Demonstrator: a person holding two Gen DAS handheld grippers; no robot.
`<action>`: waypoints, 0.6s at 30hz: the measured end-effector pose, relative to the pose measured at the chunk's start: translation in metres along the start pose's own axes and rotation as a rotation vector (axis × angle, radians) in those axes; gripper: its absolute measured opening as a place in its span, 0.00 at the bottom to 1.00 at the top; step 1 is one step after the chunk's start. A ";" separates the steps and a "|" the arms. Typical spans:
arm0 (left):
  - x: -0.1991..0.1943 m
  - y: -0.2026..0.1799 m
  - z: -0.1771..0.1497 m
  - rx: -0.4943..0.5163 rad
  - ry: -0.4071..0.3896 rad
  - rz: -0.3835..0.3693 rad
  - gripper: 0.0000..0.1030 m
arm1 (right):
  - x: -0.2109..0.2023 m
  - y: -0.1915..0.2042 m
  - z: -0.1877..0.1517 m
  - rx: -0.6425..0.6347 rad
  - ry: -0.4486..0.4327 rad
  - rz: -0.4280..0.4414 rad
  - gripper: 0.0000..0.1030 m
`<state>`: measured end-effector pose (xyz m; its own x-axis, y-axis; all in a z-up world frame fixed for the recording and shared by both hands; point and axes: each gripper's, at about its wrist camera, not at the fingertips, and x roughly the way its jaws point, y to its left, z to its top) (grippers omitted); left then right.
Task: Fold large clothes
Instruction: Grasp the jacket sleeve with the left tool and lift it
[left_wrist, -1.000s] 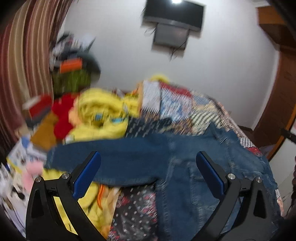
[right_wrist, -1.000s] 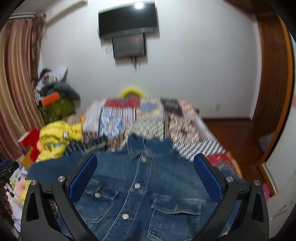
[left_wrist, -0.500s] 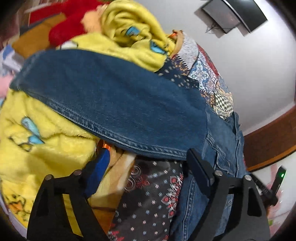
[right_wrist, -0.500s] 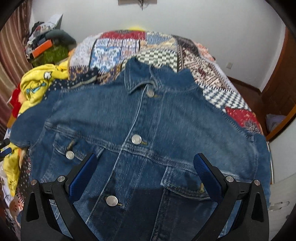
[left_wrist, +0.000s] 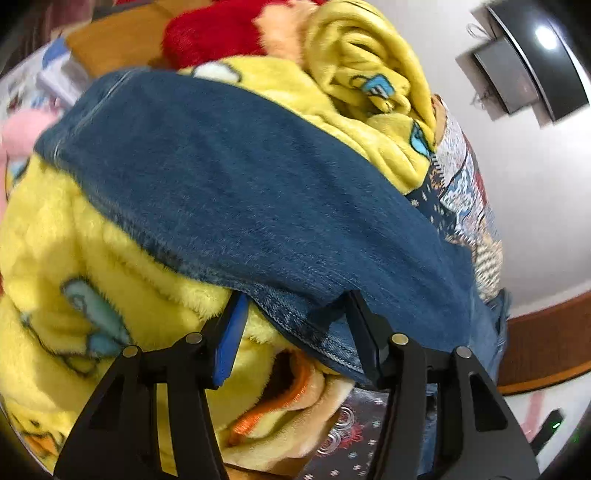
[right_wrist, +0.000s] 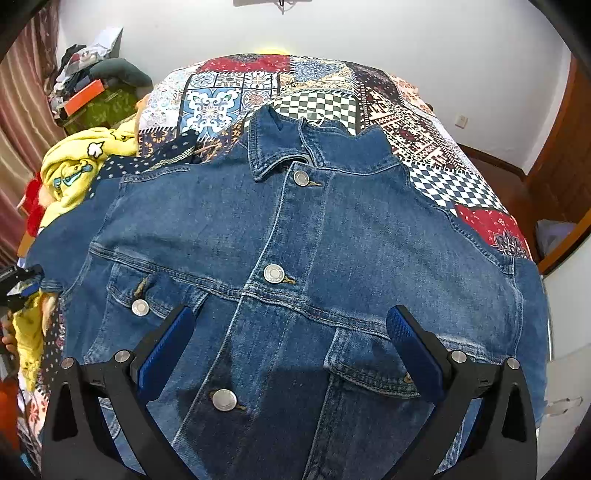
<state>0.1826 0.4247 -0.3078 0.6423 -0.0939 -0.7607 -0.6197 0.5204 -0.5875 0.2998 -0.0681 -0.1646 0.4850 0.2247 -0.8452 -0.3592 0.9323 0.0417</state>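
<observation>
patchwork bed (right_wrist: 325, 99): left tool (left_wrist: 295, 314) closing on jacket sleeve (left_wrist: 258, 206) (previously hovering).

Bright indoor light, fisheye-warped, slightly blurred edges

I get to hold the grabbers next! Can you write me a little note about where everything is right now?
Left tool: jaws closing around the hem edge of the jacket sleeve, which lies over the yellow fleece blanket.
Right tool: open, holding nothing, hovering over the jacket's chest.
Denim jacket: flat, front up, buttoned, on the patchwork bedspread.
Done: jacket spread out.
Left: no fold made yet; probably bring the sleeve in first.
</observation>
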 end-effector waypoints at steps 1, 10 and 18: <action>-0.002 0.002 -0.001 -0.009 -0.001 -0.010 0.54 | -0.002 0.000 0.000 0.003 -0.003 0.006 1.00; -0.011 0.017 0.008 -0.036 -0.069 0.031 0.53 | -0.014 0.002 -0.003 -0.004 -0.034 0.030 1.00; -0.022 -0.034 0.023 0.166 -0.145 0.246 0.18 | -0.021 -0.010 -0.007 0.005 -0.029 0.008 1.00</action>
<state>0.2000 0.4286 -0.2650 0.5474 0.1673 -0.8200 -0.6896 0.6452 -0.3287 0.2877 -0.0846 -0.1515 0.5047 0.2403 -0.8292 -0.3595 0.9317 0.0512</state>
